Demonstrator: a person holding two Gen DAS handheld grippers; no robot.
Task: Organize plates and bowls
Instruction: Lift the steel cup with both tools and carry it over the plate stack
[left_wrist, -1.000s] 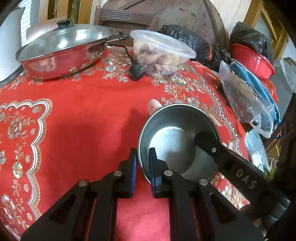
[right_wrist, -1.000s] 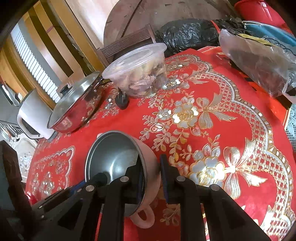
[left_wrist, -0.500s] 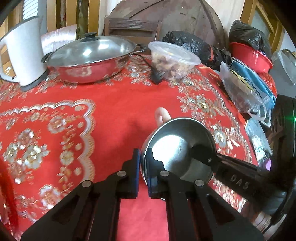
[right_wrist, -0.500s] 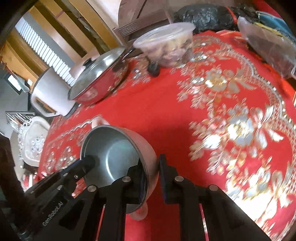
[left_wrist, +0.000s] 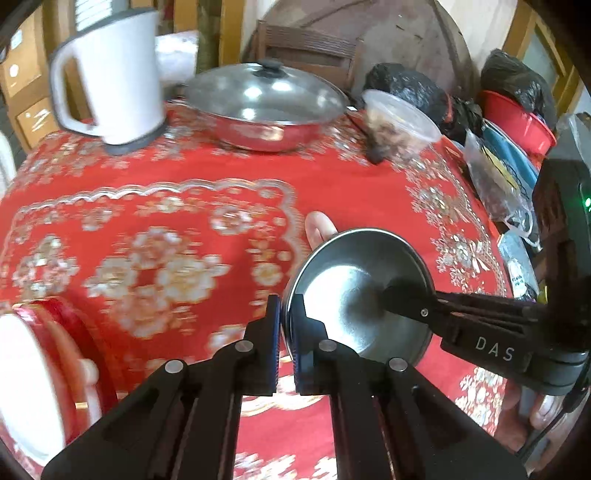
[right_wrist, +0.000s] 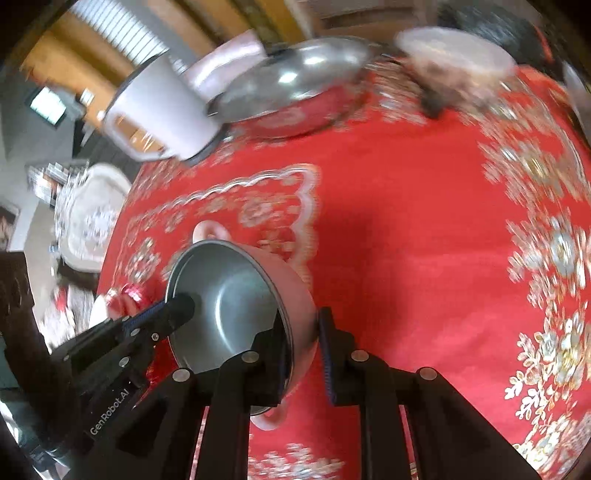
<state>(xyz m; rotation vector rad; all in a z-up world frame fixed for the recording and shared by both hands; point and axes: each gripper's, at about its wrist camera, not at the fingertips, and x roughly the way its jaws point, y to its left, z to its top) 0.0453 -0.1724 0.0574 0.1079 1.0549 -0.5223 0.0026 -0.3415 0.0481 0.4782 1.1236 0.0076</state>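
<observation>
Both your grippers, left (left_wrist: 284, 332) and right (right_wrist: 301, 350), pinch the bowl's (left_wrist: 354, 291) rim above the cloth (left_wrist: 184, 206). Left view alone shows a plate (left_wrist: 33, 376) (blurred); kettle (left_wrist: 110, 74), wok (left_wrist: 266, 99) behind.

White kettle (left_wrist: 110, 74) stands left of the lidded steel wok (left_wrist: 264, 107) on the red tablecloth (left_wrist: 184, 192); a lidded plastic tub (left_wrist: 400, 123) sits right of the wok
</observation>
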